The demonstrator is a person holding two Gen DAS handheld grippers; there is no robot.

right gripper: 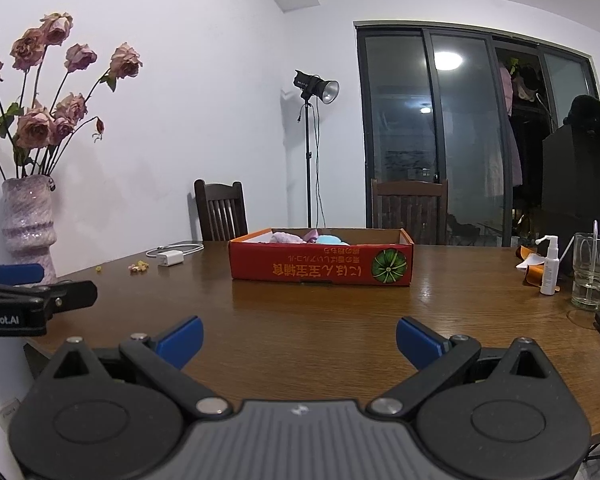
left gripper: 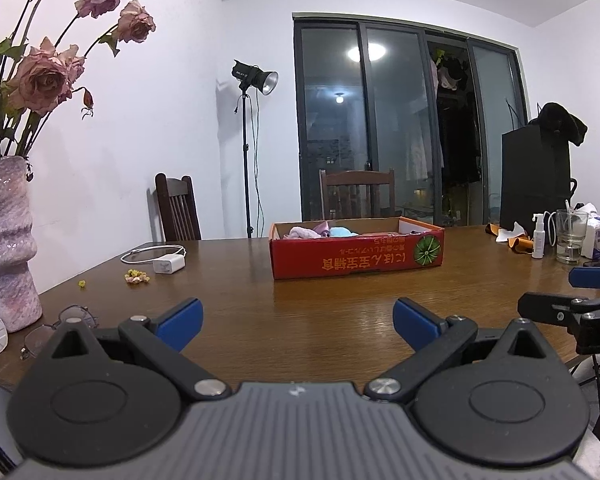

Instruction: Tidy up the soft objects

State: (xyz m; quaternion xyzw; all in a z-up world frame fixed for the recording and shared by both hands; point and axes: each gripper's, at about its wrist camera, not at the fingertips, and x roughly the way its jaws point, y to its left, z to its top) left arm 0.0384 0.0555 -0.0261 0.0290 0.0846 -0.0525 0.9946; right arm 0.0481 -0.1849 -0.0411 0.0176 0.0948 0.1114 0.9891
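Brown wooden table [left gripper: 300, 304] spans both views. Shallow red cardboard box [left gripper: 356, 254] sits mid-table, well ahead of both tools; pink, lilac and light-blue soft cloths [left gripper: 320, 232] lie bunched in its far-left part. Mottled pink ceramic vase [left gripper: 4, 240] with dried roses stands at left edge. Left gripper [left gripper: 298, 322] released, blue pads spread, nothing between. Right gripper [right gripper: 300, 338] likewise spread wide, holding nothing. White charger block [left gripper: 168, 266] beside coiled cable.

Bare wooden table [left gripper: 300, 312] ahead to red box [left gripper: 356, 254], vase [left gripper: 4, 240] left, glass [left gripper: 571, 236] right
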